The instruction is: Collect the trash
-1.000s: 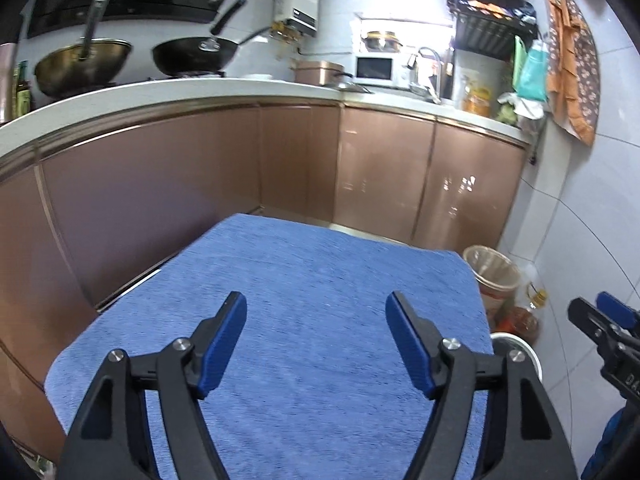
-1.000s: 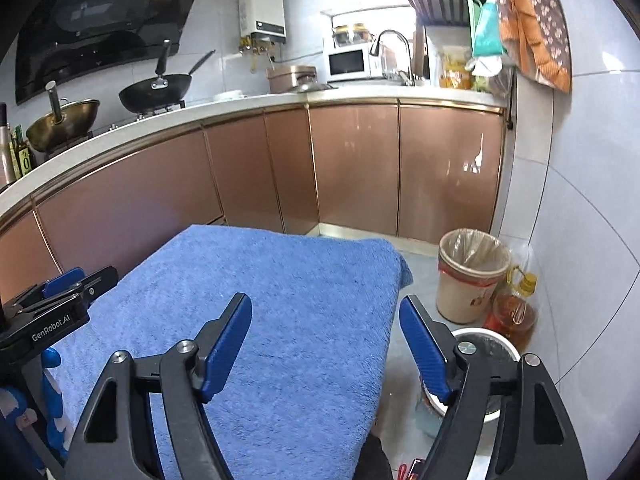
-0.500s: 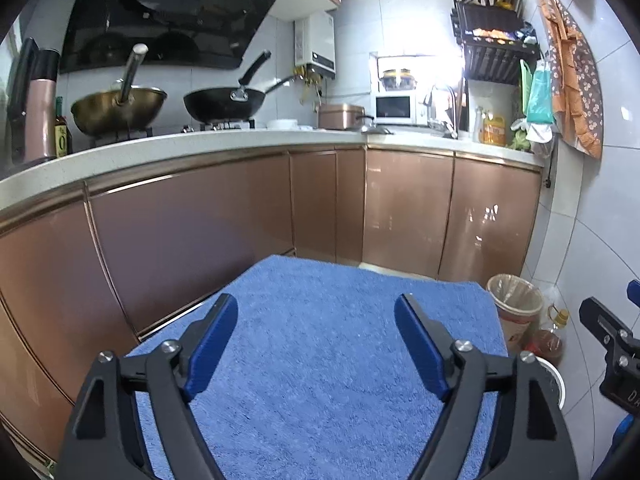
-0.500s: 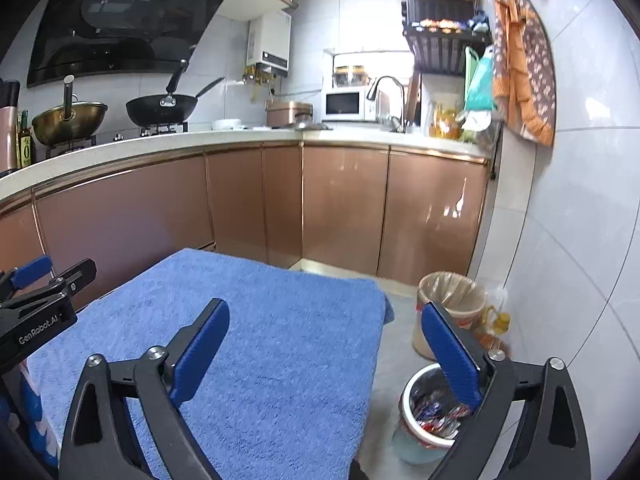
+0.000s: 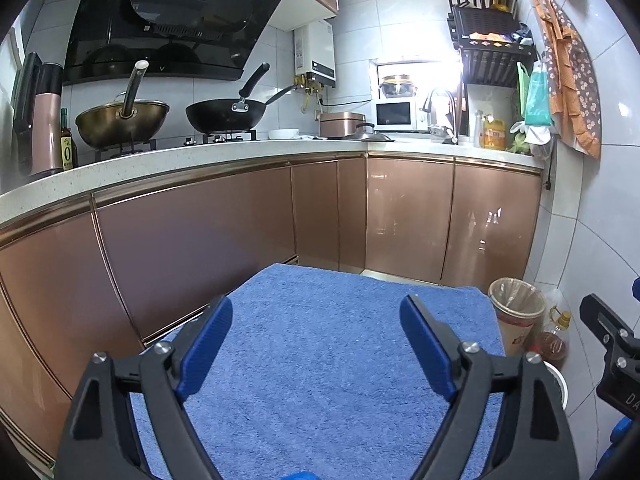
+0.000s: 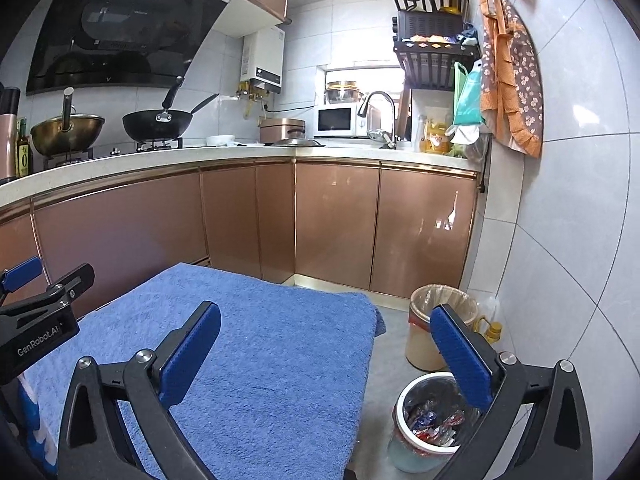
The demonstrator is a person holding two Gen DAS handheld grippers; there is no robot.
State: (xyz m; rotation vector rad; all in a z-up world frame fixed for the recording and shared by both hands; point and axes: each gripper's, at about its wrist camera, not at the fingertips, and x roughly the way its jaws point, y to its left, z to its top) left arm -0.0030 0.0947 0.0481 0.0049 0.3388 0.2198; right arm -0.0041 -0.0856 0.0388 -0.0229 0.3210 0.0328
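A blue towel (image 5: 320,360) covers the table in front of me, with no trash on the part I can see. My left gripper (image 5: 316,308) hovers above it; its jaws are opening and hold nothing. My right gripper (image 6: 326,312) stands over the towel's (image 6: 260,340) right edge, its jaws also opening with nothing between them. Under its right finger, on the floor, stands a small white bin (image 6: 428,420) holding colourful wrappers. Only the rim of that bin (image 5: 558,380) shows in the left wrist view.
A tan bin with a bag liner (image 6: 436,328) and an oil bottle (image 6: 490,330) stand on the floor by the tiled wall. Copper cabinets (image 5: 400,216) line the far side and the left, with woks on the counter.
Both grippers' jaws have spread wider. Both views have tipped up and back, so more of the kitchen wall shows and the small white bin has come into full view on the right.
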